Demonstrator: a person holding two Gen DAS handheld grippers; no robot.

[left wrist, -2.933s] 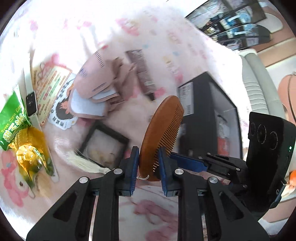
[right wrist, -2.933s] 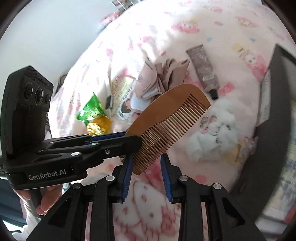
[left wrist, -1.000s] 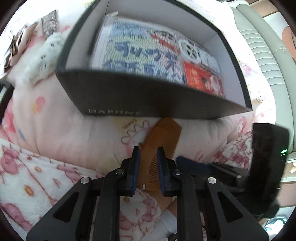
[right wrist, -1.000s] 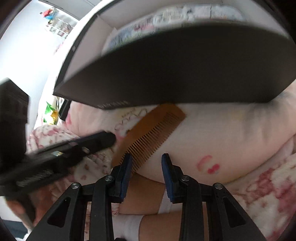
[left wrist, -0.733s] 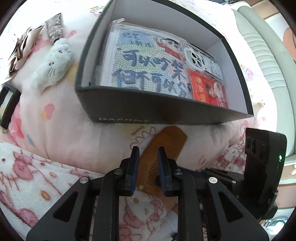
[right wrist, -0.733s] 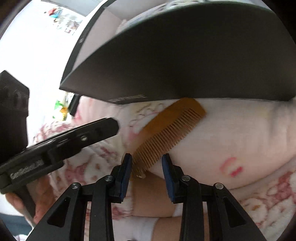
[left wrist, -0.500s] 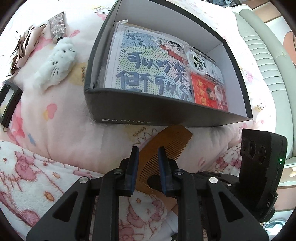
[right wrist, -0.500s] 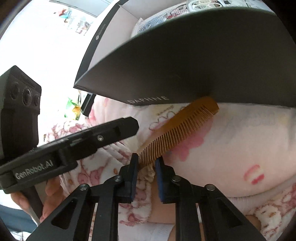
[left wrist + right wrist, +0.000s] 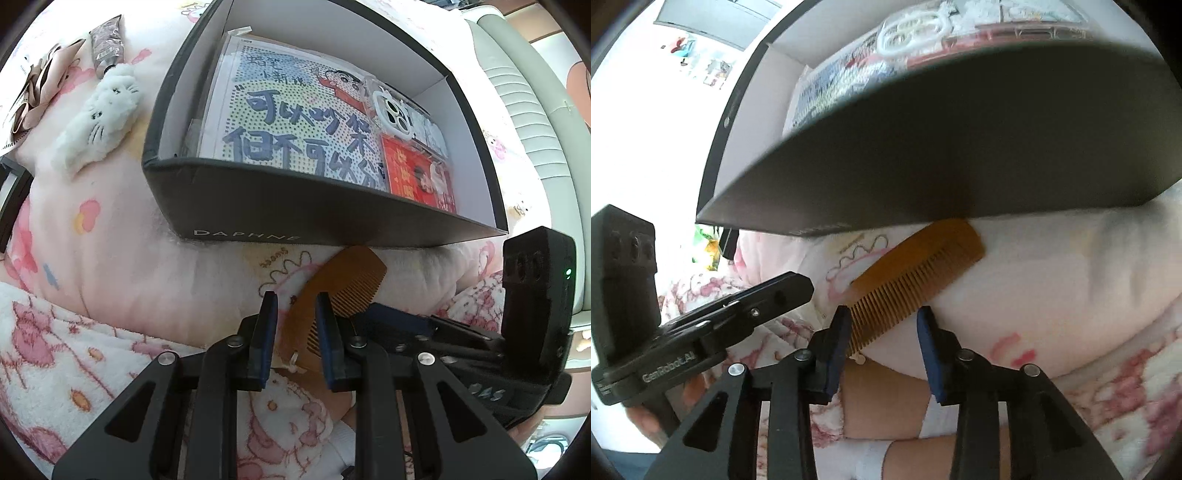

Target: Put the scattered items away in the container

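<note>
The wooden comb (image 9: 334, 291) lay tilted against the pink blanket (image 9: 122, 266), its far end touching the base of the black box (image 9: 258, 206); the left gripper (image 9: 293, 325) was clamped narrowly on the comb's near end; the right gripper (image 9: 882, 332) had just been opening, its pads apart and the comb's teeth between them, unpressed; inside the box lay a cartoon sheet (image 9: 280, 122), a white phone case (image 9: 395, 114) and a red card (image 9: 417, 177); a white plush cat (image 9: 98, 122) lay beside the box.
</note>
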